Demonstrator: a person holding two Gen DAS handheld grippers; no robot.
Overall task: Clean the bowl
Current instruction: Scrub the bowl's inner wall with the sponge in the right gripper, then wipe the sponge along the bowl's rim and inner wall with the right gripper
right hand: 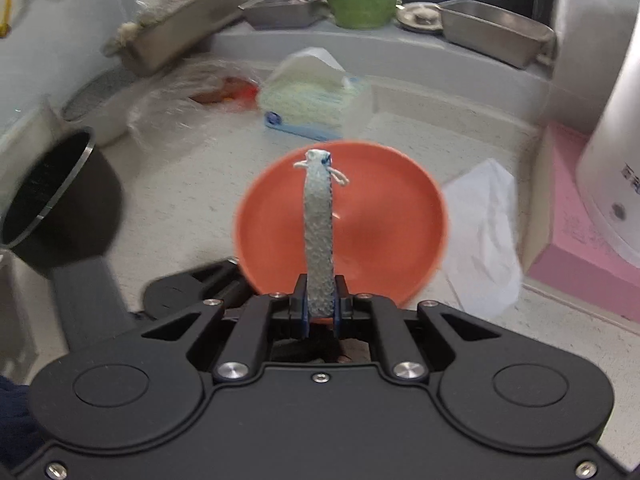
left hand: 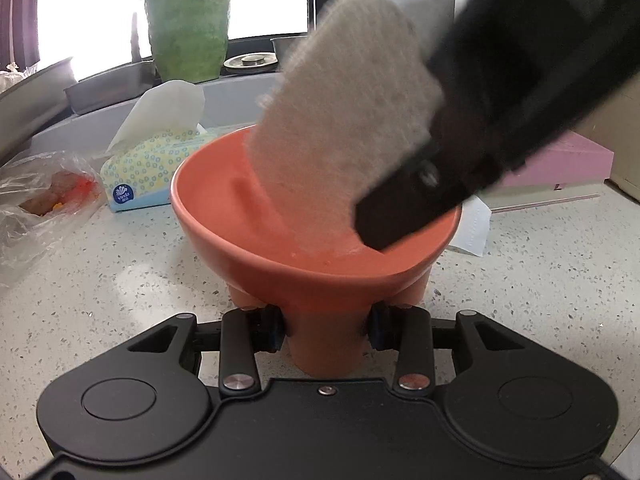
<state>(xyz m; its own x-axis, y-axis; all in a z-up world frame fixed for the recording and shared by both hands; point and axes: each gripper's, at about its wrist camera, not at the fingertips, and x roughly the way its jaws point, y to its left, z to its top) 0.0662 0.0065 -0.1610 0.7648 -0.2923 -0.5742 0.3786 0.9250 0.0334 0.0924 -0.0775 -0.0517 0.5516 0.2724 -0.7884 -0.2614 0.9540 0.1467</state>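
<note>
Scouring pad in the orange bowl (left hand: 256, 256)
Left claw (left hand: 326, 328) clamps the bowl's foot; right claw (right hand: 320, 308) pinches the scouring pad (left hand: 344, 128) inside it.

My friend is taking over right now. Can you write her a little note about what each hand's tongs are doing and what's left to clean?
Left tongs: shut on the orange bowl's foot, holding it on the speckled counter.
Right tongs: shut on the scrubbing pad, its free end down inside the bowl.
Done: bowl held, pad in the bowl.
Left: finish scrubbing; how clean it is, I cannot tell.
</note>
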